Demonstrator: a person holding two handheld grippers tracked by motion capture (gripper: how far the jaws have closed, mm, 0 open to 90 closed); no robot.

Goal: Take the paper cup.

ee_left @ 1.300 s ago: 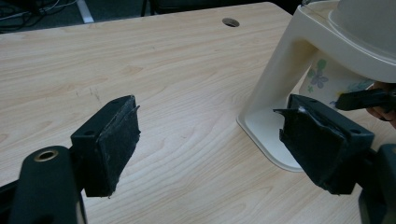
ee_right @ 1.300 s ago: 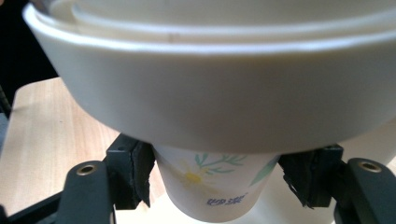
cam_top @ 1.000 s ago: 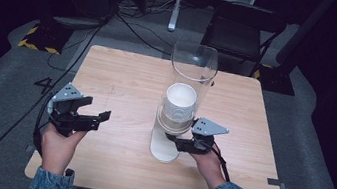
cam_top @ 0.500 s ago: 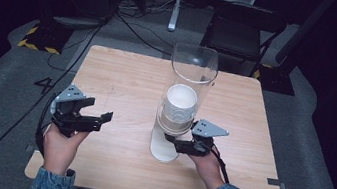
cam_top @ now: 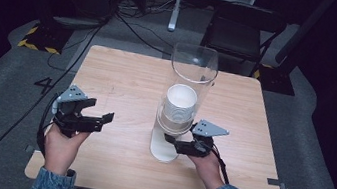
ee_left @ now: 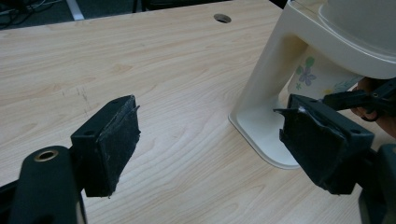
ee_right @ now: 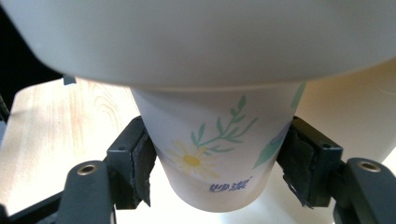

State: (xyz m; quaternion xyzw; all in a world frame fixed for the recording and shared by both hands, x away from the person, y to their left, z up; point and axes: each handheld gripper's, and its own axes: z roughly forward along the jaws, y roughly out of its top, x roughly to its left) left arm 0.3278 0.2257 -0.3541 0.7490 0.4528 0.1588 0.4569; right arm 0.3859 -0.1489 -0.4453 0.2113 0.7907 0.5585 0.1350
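A white cup (ee_right: pixel 212 154) with flower print hangs upright from the dispenser (cam_top: pixel 178 126), just above its cream base.

Left black two-jaw gripper (cam_top: pixel 102 117), lower left of the high view: jaws spread wide, empty. Right black two-jaw gripper (cam_top: pixel 172 143), lower centre: jaws pressed against a flower-printed paper cup (ee_right: pixel 215 149).

One cup dispenser (cam_top: pixel 179 126), one printed paper cup (ee_right: pixel 215 149), one table (cam_top: pixel 123 77), two tools.

Denim sleeves (cam_top: pixel 53 184); black grippers with grey three-cornered plates (cam_top: pixel 72 93), trailing black cables (cam_top: pixel 44 121) and padded fingers (ee_left: pixel 116 140).
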